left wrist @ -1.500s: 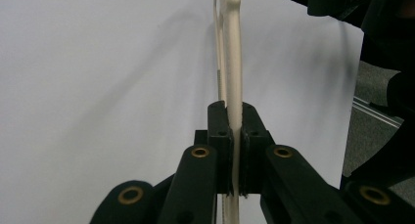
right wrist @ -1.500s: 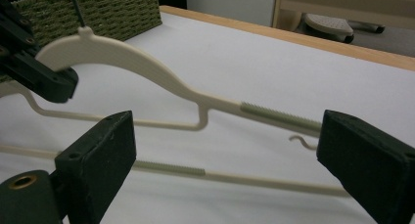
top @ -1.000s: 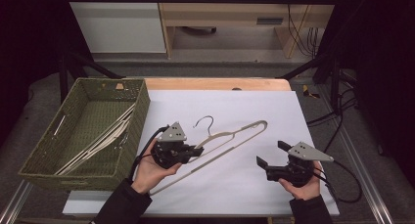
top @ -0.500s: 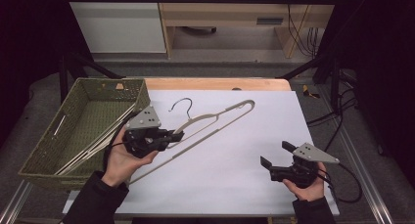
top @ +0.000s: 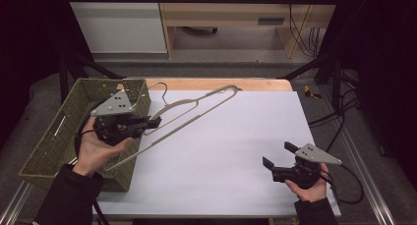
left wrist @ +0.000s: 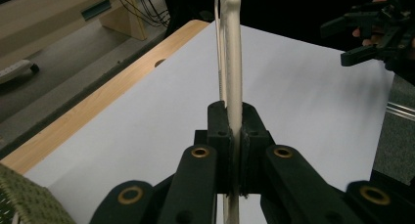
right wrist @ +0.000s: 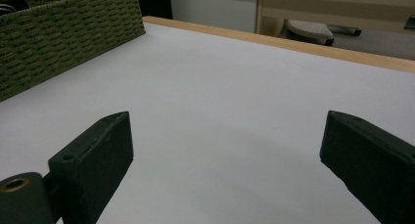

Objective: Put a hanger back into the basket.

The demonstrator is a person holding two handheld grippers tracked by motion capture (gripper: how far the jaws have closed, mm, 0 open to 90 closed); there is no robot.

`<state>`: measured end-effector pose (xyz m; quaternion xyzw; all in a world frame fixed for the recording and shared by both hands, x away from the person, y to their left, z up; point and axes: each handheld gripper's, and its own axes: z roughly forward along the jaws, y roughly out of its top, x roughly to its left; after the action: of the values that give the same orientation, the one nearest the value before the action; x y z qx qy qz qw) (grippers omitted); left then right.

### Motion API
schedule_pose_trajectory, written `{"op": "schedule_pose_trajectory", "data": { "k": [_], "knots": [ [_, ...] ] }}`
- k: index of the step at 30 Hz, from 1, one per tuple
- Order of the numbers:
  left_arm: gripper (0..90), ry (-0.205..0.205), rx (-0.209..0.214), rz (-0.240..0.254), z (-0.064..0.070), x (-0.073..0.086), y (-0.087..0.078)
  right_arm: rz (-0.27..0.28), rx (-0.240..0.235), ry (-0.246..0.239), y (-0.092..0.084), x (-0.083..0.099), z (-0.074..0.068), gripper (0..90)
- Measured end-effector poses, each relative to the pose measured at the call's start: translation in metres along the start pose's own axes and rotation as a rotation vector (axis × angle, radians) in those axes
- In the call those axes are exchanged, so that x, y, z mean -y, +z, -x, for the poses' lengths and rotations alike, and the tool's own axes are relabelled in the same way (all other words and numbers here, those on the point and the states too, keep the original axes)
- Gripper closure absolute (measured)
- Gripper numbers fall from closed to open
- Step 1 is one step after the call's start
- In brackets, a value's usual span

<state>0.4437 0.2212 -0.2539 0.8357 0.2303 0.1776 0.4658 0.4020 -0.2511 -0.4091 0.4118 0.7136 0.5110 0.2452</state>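
Note:
A cream clothes hanger [top: 196, 112] with a wire hook hangs in the air over the white table sheet [top: 236, 136], slanting up toward the far middle. My left gripper [top: 152, 123] is shut on the hanger's bar near its lower end, beside the basket's right wall. In the left gripper view the bar [left wrist: 234, 62] stands clamped between the two black pads. My right gripper [top: 278, 155] rests low at the near right of the sheet, jaws wide open with nothing between them [right wrist: 225, 155].
A green woven basket [top: 54, 141] stands at the table's left edge with several hangers lying inside. A wooden table edge [top: 255, 84] runs along the far side. Cables trail off the right side.
My left gripper has carried the hanger up and to the left, from the middle of the sheet to the basket's edge. The right gripper has stayed where it was.

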Motion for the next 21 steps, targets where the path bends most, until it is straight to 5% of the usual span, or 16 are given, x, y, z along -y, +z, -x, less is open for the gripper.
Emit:
{"op": "schedule_pose_trajectory", "data": {
  "k": [21],
  "knots": [
    [86.3,-0.113,-0.191,-0.002,-0.083,0.041,-0.069,-0.014,-0.004,-0.011,0.004,0.002,0.000,5.7]
  ]
}}
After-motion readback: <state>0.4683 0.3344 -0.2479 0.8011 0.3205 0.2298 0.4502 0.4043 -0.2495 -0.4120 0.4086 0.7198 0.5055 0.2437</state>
